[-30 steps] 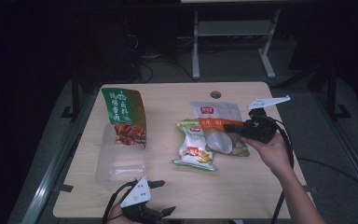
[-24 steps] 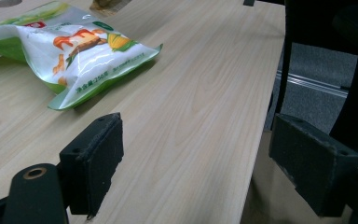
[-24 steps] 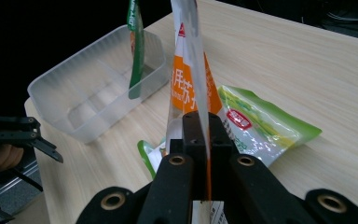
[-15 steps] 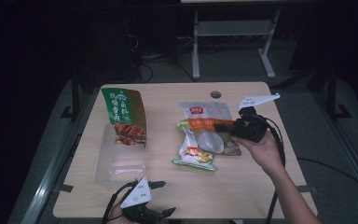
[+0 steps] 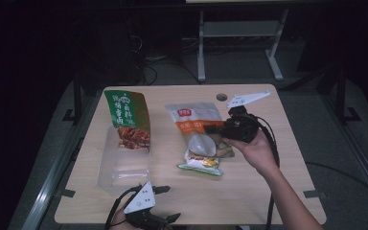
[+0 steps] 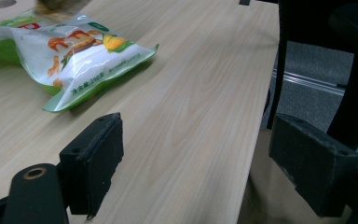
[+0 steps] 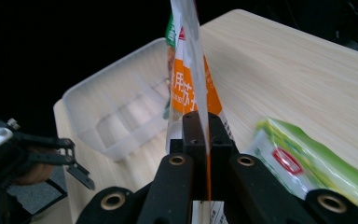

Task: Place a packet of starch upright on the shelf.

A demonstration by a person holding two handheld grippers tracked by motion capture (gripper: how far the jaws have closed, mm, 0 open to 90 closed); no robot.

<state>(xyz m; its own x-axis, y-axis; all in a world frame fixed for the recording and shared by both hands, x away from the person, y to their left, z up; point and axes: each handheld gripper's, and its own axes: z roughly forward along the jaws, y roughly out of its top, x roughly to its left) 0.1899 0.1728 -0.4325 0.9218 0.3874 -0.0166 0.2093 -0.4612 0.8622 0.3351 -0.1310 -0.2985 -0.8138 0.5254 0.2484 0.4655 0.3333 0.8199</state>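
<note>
Right claw (image 7: 200,140) pinches the orange bag (image 7: 189,88) by its thin edge; it may slip out. Left claw (image 6: 196,163) gapes at 6 o'clock.

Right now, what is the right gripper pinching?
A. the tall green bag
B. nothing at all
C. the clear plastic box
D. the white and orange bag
D: in the right gripper view the right gripper has its jaws shut on the edge of the white and orange bag, while the clear plastic box sits behind it on the table.
</note>
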